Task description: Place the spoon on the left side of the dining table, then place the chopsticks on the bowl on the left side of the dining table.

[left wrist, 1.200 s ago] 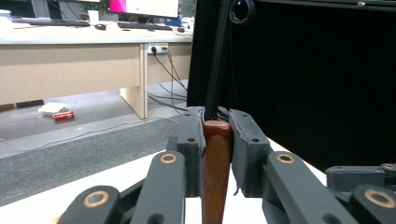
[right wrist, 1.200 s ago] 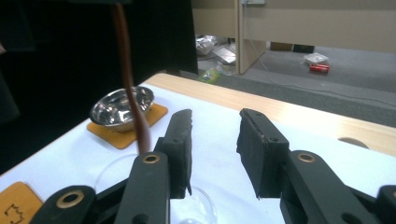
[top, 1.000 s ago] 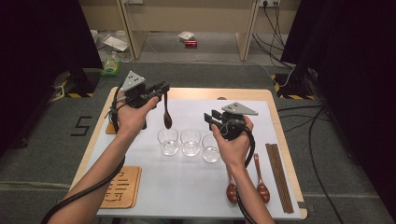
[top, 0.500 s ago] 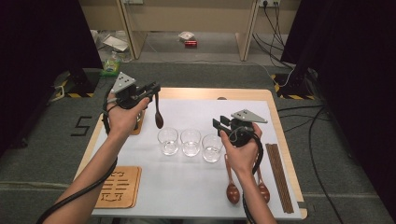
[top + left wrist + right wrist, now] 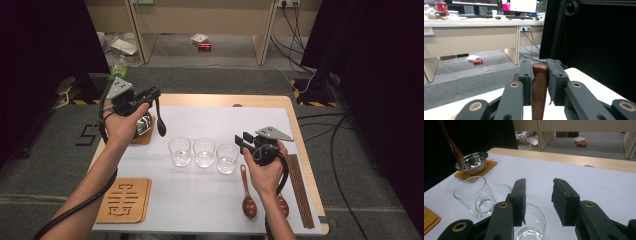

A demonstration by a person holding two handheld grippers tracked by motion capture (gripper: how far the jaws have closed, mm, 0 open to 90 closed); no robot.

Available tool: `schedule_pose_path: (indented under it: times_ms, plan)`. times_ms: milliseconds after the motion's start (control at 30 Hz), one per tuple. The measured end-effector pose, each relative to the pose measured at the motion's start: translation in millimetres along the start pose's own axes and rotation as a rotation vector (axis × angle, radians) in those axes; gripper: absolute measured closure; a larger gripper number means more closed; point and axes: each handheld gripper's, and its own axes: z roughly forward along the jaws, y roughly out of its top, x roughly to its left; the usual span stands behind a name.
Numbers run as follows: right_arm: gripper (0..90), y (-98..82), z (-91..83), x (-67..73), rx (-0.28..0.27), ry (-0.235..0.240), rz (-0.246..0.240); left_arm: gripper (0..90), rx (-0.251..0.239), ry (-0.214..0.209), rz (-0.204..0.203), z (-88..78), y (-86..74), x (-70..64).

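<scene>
Over the far left corner of the table (image 5: 210, 200), the left gripper (image 5: 152, 95) pinches a dark wooden spoon (image 5: 160, 120) by its handle; the bowl end hangs down just beside a steel bowl (image 5: 144, 124) that sits on a small wooden coaster (image 5: 148, 137). From the high view the hand covers most of that bowl, so whether spoon and rim touch cannot be told. The left gripper view shows the handle (image 5: 539, 92) clamped between both pads, its lower part cut off by the frame edge.

Near the right end of a row of three clear glasses (image 5: 204, 152), the right gripper (image 5: 242, 141) hovers with its jaws spread and nothing between them — in the right gripper view the nearest glass (image 5: 530, 225) lies below the gap, half hidden by the left jaw.

Two more wooden spoons lie near the front edge — one (image 5: 247, 192) in plain sight, the other (image 5: 283, 205) mostly under the right forearm. Chopsticks (image 5: 299, 190) lie along the right edge.
</scene>
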Motion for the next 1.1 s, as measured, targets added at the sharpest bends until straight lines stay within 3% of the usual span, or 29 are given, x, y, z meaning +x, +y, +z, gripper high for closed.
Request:
schedule_pose_path:
  times_ms: [733,1100]
  plan:
    - [63.1,-20.4,-5.7,-19.9,0.024,-0.025,0.045,74.6,-0.004,0.064,0.000,-3.0,-1.3,31.3]
    - [63.1,-22.0,-9.9,-18.1,0.019,-0.025,0.043,74.7,-0.003,0.083,-0.012,-1.1,-2.8,35.1]
